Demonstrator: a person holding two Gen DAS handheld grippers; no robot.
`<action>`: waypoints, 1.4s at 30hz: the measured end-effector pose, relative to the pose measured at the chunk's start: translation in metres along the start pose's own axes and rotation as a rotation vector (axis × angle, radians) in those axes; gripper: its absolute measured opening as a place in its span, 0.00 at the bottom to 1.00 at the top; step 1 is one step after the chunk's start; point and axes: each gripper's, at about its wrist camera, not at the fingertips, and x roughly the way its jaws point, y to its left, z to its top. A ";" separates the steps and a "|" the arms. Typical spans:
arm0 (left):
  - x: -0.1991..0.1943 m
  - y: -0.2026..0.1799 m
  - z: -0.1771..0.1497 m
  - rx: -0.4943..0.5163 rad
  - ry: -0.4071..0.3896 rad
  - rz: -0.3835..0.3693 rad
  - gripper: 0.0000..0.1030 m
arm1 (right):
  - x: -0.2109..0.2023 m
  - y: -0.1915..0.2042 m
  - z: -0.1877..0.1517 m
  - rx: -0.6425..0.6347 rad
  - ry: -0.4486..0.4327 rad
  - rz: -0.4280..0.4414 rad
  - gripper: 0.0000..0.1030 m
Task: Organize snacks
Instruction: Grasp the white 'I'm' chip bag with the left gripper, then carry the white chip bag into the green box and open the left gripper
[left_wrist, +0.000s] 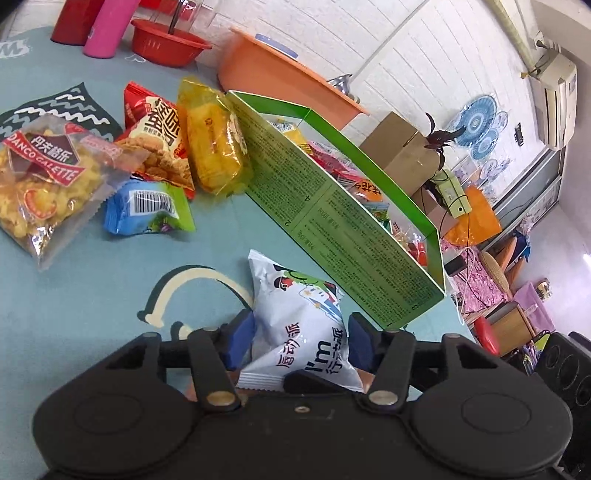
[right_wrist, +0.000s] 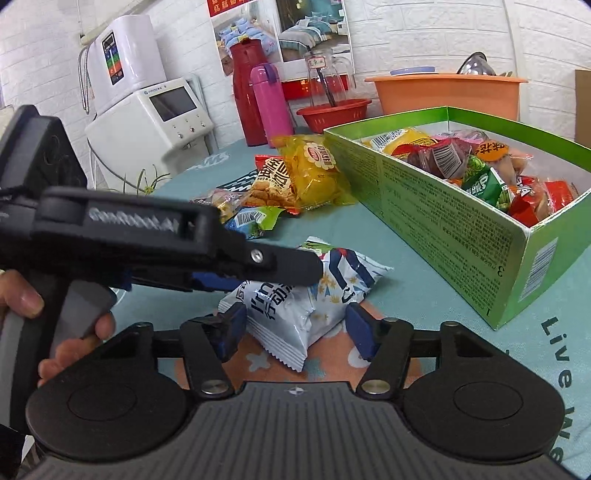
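A white snack packet (left_wrist: 295, 295) (right_wrist: 332, 280) lies on the teal tablecloth, just left of a green cardboard box (left_wrist: 332, 221) (right_wrist: 443, 221) that holds several wrapped snacks. My left gripper (left_wrist: 301, 332) has the packet deep between its blue pads, which stand close at its sides; the bag looks puffed and unsqueezed. In the right wrist view the left gripper (right_wrist: 310, 266) reaches in from the left over the packet. My right gripper (right_wrist: 295, 326) straddles the packet's near end, pads apart. A yellow packet (left_wrist: 214, 147) (right_wrist: 317, 170) leans on the box's far end.
More loose snacks lie left of the box: a red bag (left_wrist: 159, 140), a clear galette bag (left_wrist: 40, 177), a blue-green packet (left_wrist: 147, 206). Behind stand an orange basin (right_wrist: 450, 96), red basket (right_wrist: 332, 110), pink flask (right_wrist: 269, 99) and white appliance (right_wrist: 147, 118). A hand (right_wrist: 22, 295) holds the left gripper.
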 end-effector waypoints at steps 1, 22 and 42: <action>0.000 0.000 0.000 -0.003 -0.001 -0.001 0.72 | -0.001 0.000 0.000 0.003 -0.001 0.002 0.88; -0.009 -0.087 0.038 0.161 -0.129 -0.089 0.69 | -0.062 -0.006 0.031 -0.072 -0.249 -0.129 0.64; 0.123 -0.147 0.100 0.279 -0.027 -0.189 0.70 | -0.066 -0.112 0.063 0.046 -0.350 -0.302 0.64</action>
